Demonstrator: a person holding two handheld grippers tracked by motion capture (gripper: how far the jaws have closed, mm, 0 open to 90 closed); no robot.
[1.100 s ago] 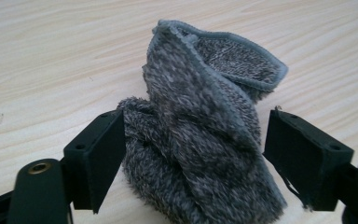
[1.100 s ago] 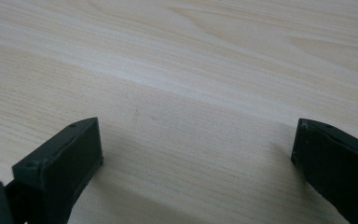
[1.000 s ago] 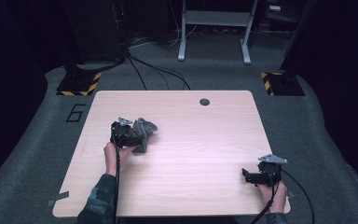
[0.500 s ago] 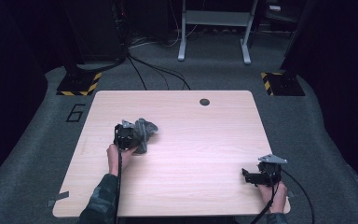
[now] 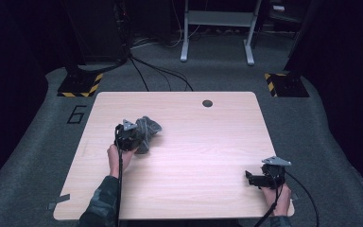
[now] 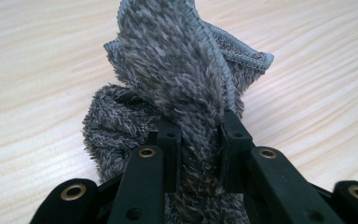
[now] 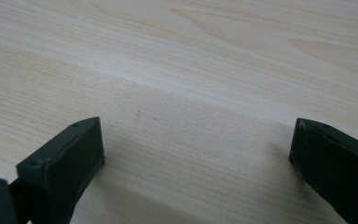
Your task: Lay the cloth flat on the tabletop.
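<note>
High view: the left gripper (image 5: pixel 133 134) sits at the left-centre of the wooden table (image 5: pixel 203 137), held in the person's left hand (image 5: pixel 118 157). A grey fleecy cloth (image 5: pixel 146 130) lies bunched on the tabletop, extending just beyond the gripper's tip and touching it.

Left gripper view: the jaws have just been closing, and a fold of the cloth (image 6: pixel 182 93) now stands between them. Both pads press into the pile — the fabric is visibly squeezed narrow at the pads and bulges out above them. Beyond the fingertips the fold rises upright, its stitched hem showing along the upper and right edges. A second rounded lump of the same cloth lies to the left of the fingers, resting on the table.

Right gripper (image 5: pixel 259 178) — in the high view it rests near the table's front right corner, well apart from the cloth, in the person's right hand (image 5: pixel 278 196).

Right gripper view: the two fingers (image 7: pixel 65 163) stand wide apart, released, with bare wood grain (image 7: pixel 191 93) between and beyond them. Nothing is grasped.
</note>
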